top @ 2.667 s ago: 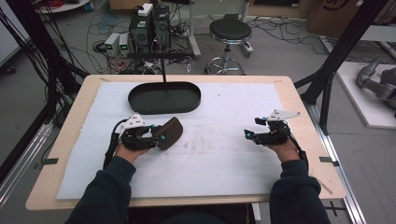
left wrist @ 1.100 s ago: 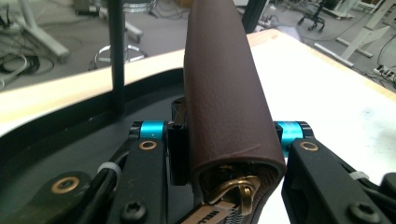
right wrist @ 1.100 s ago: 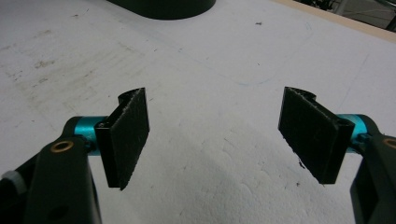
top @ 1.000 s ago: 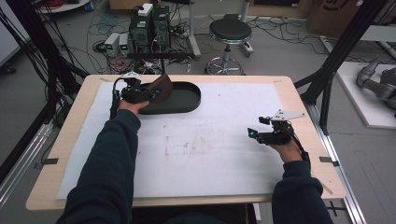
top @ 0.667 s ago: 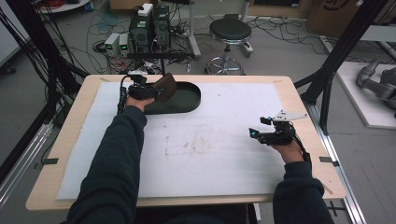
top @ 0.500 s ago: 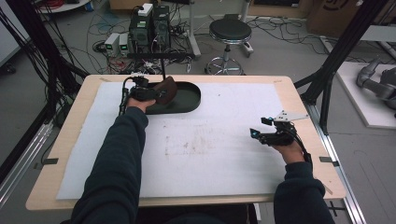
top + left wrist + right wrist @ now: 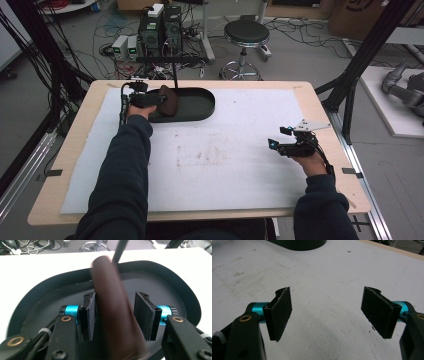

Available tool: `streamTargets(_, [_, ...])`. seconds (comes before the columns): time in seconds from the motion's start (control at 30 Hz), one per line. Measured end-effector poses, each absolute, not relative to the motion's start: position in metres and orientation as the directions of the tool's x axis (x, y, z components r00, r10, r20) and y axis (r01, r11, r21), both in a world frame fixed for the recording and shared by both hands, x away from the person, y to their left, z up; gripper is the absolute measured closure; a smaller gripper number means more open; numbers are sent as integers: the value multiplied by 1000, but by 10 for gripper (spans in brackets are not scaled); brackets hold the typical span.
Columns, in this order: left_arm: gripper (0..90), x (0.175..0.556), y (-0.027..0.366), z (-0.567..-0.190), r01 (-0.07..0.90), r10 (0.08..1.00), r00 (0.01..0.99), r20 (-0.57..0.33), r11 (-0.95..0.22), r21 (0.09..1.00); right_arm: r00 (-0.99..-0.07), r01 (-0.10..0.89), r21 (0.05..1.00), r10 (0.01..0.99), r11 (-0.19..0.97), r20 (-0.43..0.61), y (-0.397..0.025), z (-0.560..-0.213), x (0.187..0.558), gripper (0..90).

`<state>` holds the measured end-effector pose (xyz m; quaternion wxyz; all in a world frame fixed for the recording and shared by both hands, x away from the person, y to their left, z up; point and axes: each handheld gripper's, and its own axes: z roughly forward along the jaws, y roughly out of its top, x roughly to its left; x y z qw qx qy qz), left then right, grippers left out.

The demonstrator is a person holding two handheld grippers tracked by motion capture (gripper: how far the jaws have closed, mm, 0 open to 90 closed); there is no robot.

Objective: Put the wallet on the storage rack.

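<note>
A brown, flattish curved object (image 7: 169, 100) hangs over the left end of the black oval tray (image 7: 197, 107) at the far left of the table. My left gripper (image 7: 159, 99) is at it. In the left gripper view the brown object (image 7: 110, 310) is blurred between the two pads; it lies against the left pad, with a gap to the right pad. The jaws stand apart over the tray floor (image 7: 162, 272). My right gripper (image 7: 272, 145) rests low at the right of the white mat, its jaws (image 7: 328, 293) wide apart with nothing between them.
A white foam mat (image 7: 240, 165) with faint brown smudges at its middle covers the wooden table (image 7: 320, 100). A thin black post (image 7: 175, 75) rises just behind the tray. Off the far edge are electronics boxes, cables and a stool (image 7: 245, 32).
My left arm carried the brown object from the mat's middle left up to the tray and eased it rightward over the tray's left end. The right gripper has hardly moved.
</note>
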<state>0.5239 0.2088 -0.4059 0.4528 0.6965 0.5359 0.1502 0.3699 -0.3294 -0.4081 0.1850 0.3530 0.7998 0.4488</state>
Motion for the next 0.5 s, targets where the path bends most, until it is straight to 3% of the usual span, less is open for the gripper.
streamTargets(0.33, [571, 522, 214, -409, 629, 899, 357, -254, -31, 776, -685, 404, 842, 728, 357, 20, -327, -409, 370, 253])
streamTargets(0.5, [629, 525, 208, -413, 627, 867, 361, -344, 48, 778, -685, 407, 840, 728, 358, 21, -327, -410, 370, 254])
